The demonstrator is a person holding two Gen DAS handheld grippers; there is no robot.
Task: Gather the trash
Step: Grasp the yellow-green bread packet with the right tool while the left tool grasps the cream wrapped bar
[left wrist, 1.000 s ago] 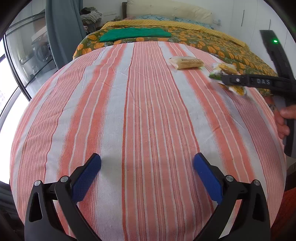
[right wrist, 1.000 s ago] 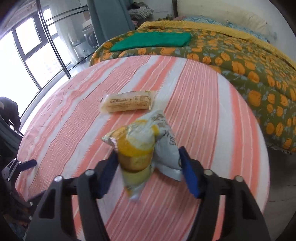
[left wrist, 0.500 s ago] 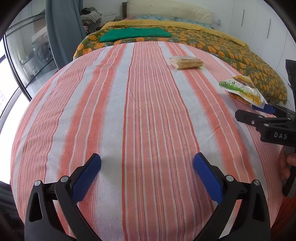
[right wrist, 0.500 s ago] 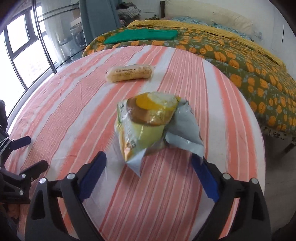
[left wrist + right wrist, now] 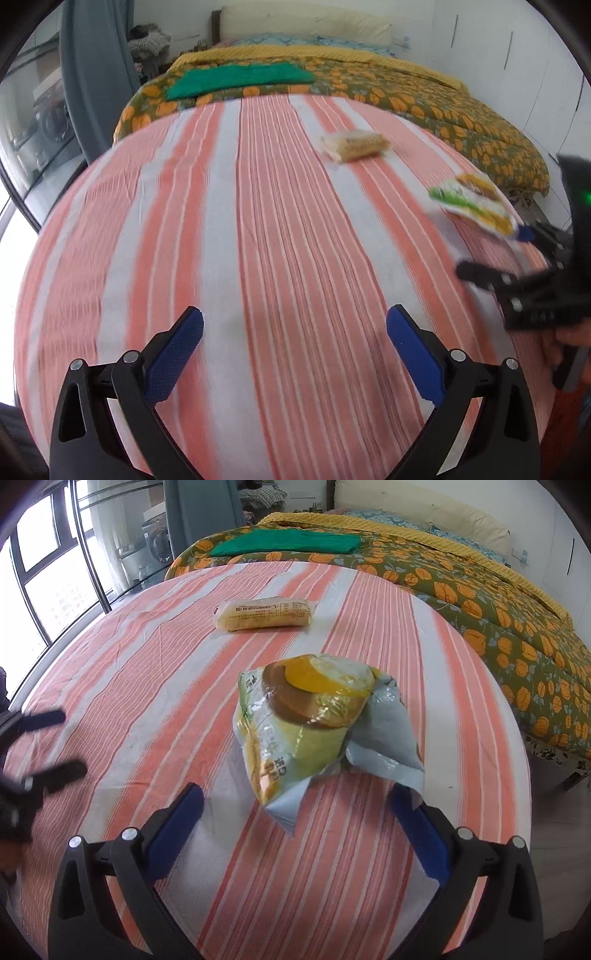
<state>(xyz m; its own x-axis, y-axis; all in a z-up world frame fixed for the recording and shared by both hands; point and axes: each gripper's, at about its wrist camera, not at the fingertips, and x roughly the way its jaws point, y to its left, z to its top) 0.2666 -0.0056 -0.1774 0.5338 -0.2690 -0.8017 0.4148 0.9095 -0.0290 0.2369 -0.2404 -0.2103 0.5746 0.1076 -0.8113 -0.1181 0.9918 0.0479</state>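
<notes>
Two pieces of trash lie on the striped counter (image 5: 155, 686): one crumpled snack wrapper (image 5: 310, 720), green and yellow with a silvery inside, and one pale yellow packet (image 5: 264, 613) farther back, well apart from it. Both rest flat on the orange-and-white cloth.

Two sets of tongs are in play. On the right tongs (image 5: 295, 808) the jaws are opening, and they stand wide; the crumpled snack wrapper sits on the cloth just ahead of and between the two blue pads (image 5: 177, 825), with the wrapper's silvery corner just beside the right-hand pad; whether they touch I cannot tell. Nothing is clamped. The left tongs (image 5: 293, 334) are spread just as wide over bare cloth, with nothing between their two pads, and they stand well apart from both pieces of trash.

From the left wrist view the right tongs show at the right edge as a dark, blurred shape, a hand (image 5: 569, 343) gripping the handle below.

One bed (image 5: 480, 590) stands behind the counter with one orange-flowered cover, one folded green cloth (image 5: 288, 542) on it, and one long pale pillow (image 5: 424, 509) at the head.
</notes>
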